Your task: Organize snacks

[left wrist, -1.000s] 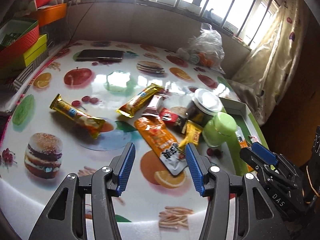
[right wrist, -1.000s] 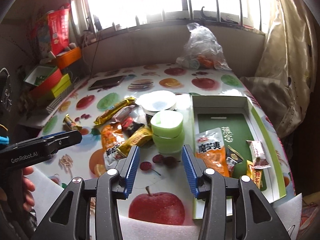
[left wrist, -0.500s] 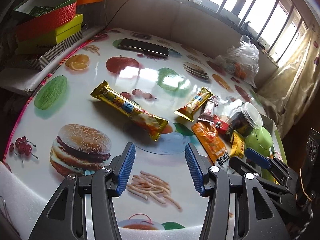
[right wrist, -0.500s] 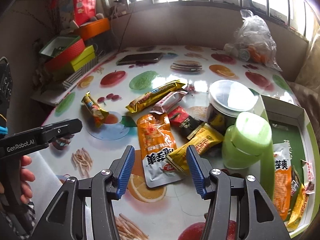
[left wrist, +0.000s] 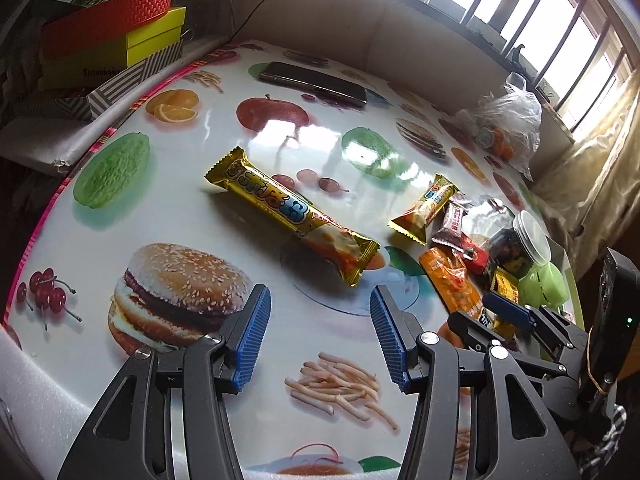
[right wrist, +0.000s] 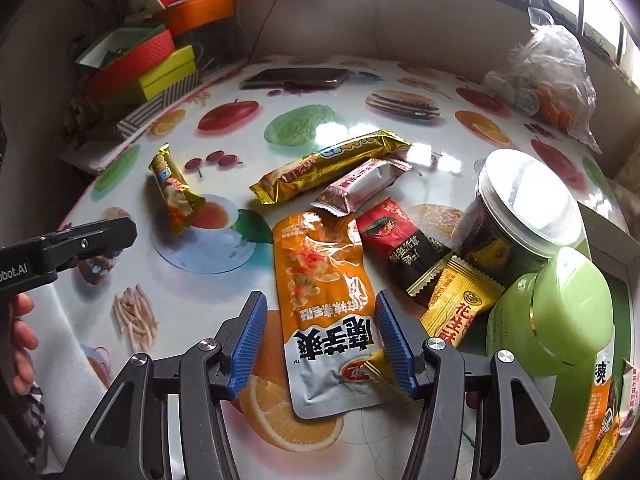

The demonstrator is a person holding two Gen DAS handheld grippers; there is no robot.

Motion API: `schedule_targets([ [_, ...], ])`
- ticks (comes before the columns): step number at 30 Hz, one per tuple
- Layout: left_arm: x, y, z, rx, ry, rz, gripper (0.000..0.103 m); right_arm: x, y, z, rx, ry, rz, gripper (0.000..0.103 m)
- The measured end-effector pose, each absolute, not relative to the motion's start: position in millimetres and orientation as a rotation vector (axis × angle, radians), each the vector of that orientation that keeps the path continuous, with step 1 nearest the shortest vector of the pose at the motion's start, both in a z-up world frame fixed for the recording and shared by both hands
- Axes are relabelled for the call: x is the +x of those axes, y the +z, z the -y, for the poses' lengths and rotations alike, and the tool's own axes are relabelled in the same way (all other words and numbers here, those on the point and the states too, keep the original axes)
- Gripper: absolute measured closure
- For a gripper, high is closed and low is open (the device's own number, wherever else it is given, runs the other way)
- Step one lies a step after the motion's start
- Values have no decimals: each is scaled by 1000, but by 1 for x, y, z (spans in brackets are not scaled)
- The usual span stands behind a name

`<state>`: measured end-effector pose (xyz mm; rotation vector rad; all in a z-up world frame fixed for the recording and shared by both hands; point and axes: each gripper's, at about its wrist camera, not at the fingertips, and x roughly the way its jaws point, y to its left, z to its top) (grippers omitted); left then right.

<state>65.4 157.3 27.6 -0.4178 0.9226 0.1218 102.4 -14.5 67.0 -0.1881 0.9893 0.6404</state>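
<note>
A long gold snack bar (left wrist: 292,216) lies alone on the fruit-print table, just ahead of my open, empty left gripper (left wrist: 318,336); it also shows in the right wrist view (right wrist: 174,194). My right gripper (right wrist: 318,340) is open, its jaws on either side of the near end of an orange-and-silver pouch (right wrist: 326,320). Beyond the pouch lie a second gold bar (right wrist: 332,168), a pink-silver wrapper (right wrist: 364,186), a red-black packet (right wrist: 400,248) and a yellow packet (right wrist: 460,304). The right gripper (left wrist: 508,314) shows at the right of the left wrist view.
A dark jar with a silver lid (right wrist: 516,216) and a green cup (right wrist: 560,320) stand right of the pile, by a box (right wrist: 608,240) holding packets. A phone (left wrist: 312,84), a plastic bag (left wrist: 504,128) and stacked boxes (left wrist: 116,40) sit at the far edges.
Both grippers have swung left and lowered. The left now faces the lone gold bar. The right has moved from the box to the orange pouch. Both stay open.
</note>
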Motion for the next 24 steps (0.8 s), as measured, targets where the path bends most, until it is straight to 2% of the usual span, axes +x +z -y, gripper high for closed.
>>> schedule_targets([
  [7, 71, 26, -168, -436, 140, -928, 50, 104, 65, 14, -192, 631, -981, 46],
  [20, 94, 30, -187, -453, 204, -931, 50, 97, 66, 11, -201, 608, -956, 65],
  [24, 105, 29, -195, -488, 230, -937, 50, 95, 66, 10, -199, 604, -951, 67],
])
